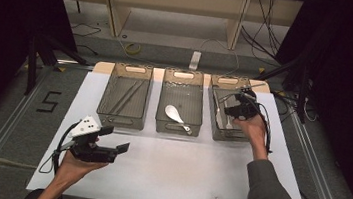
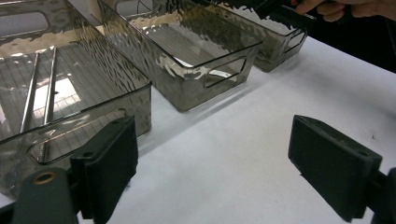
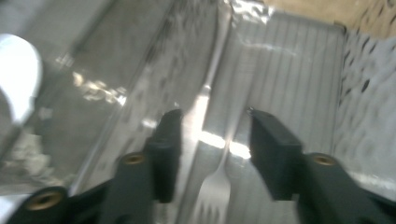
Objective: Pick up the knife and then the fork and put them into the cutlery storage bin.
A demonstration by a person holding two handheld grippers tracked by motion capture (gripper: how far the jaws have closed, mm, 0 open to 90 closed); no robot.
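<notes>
Lower left of the high view: left gripper [image 1: 109, 144] held in a hand just above the white surface [image 1: 171, 174], fingers spread wide with nothing between them. In the left gripper view, the same two black fingers [image 2: 109, 163] stand far apart over bare white surface, pointing toward the bins.

Right of centre in the high view: right gripper [image 1: 240, 108] held in the other hand [image 1: 253, 128], grey sleeve below it, reaching into the right bin [image 1: 218, 132]. In the right gripper view, fingers [image 3: 168, 149] parted about halfway, with a metal fork [image 3: 212, 186] lying on the bin floor between them, tines toward the bottom of the frame. No finger pressing on the fork; picture blurred, so contact hard to judge.

Middle of the high view: three smoky clear bins in a row across the far half of the surface. Left bin [image 1: 107, 117] with two thin metal sticks [image 1: 127, 96]; middle bin [image 1: 161, 125] with a white spoon [image 1: 175, 114].

Top of the frame: grey floor, cables, pale wooden table legs, dark curtains at both sides.
</notes>
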